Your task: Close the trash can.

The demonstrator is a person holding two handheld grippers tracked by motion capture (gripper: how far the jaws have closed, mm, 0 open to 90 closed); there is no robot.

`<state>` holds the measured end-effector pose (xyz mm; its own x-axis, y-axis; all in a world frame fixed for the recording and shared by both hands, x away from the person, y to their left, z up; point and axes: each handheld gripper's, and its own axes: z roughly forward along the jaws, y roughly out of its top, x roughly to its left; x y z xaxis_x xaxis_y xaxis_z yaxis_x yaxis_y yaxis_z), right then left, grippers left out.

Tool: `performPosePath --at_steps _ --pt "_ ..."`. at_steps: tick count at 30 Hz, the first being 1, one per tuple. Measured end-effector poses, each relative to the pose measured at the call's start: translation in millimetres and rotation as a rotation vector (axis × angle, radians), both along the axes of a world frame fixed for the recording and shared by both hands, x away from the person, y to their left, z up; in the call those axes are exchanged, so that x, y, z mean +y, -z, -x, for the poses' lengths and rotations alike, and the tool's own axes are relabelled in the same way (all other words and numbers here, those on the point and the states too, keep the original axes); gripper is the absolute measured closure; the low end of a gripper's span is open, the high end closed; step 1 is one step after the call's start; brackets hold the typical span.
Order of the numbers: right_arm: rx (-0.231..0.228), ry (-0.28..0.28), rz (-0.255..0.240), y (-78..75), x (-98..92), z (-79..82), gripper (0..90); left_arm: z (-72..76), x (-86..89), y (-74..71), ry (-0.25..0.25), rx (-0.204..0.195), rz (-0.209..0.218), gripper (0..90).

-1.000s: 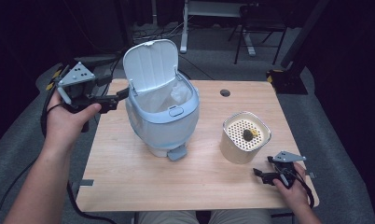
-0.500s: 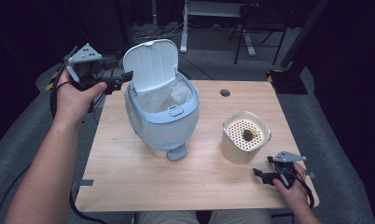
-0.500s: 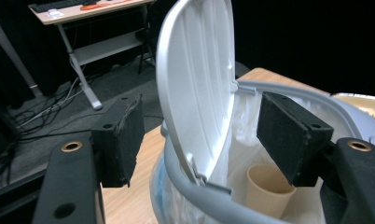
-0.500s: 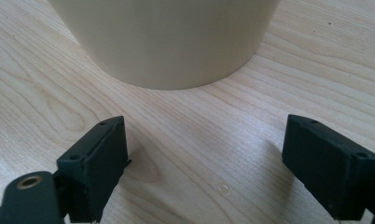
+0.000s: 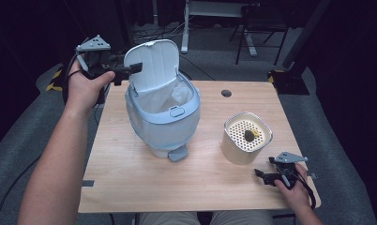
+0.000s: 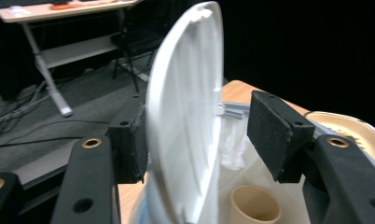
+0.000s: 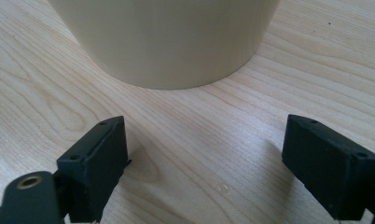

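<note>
The bin lid [image 5: 154, 65] stands raised, near upright, at the back of the light-blue pedal bin [image 5: 163, 123] on the left half of the wooden table [image 5: 130, 178]. The left gripper [image 5: 125, 71] straddles the lid's edge; its jaws have just been closing, one pad [image 6: 129, 142] seemingly touching the lid, the other clear of it. Near the right front corner, the right gripper [image 5: 264, 176] rests with jaws apart and empty, just beside the cream container [image 5: 245, 138].
</note>
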<state>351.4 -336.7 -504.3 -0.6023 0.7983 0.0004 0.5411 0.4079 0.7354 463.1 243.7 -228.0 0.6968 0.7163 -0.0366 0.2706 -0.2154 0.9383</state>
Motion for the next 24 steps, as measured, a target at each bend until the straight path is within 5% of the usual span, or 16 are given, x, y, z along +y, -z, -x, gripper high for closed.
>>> performPosePath --at_steps 7,24 --pt "0.000 0.000 0.000 0.0 0.0 0.0 14.3 3.0 0.7 -1.5 0.043 -0.003 0.002 41.4" --pt "0.000 -0.001 0.002 0.0 0.0 0.0 14.3 38.7 -33.2 7.3 0.278 0.039 -0.080 35.3"
